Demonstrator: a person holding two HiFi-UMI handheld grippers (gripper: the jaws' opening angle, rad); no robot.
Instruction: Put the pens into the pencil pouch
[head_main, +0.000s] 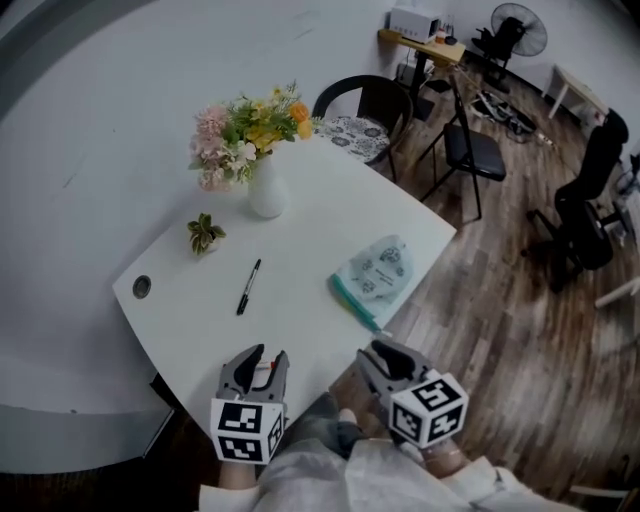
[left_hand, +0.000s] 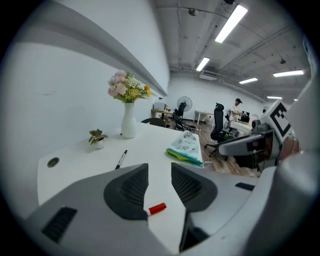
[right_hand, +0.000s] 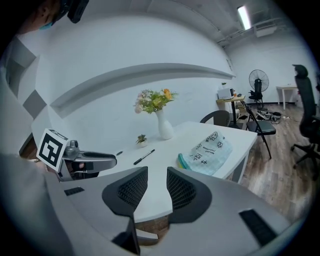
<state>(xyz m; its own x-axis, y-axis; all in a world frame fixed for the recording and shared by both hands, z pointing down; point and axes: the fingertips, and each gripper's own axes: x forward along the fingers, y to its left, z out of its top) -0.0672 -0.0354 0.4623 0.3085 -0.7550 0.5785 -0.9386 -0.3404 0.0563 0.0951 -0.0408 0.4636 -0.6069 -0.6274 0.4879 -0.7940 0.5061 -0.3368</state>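
Note:
A black pen lies on the white table, left of a pale printed pencil pouch with a green zip edge that rests near the table's right edge. My left gripper hovers over the near edge, jaws apart. In the left gripper view a pen with a red cap lies on the table below the gap of that gripper, untouched by the pads. My right gripper sits just off the near corner, short of the pouch, with a narrow gap between its jaws and nothing in it.
A white vase of flowers and a small potted plant stand at the table's far side. A round cable hole is at the left corner. A black chair and a folding chair stand beyond the table.

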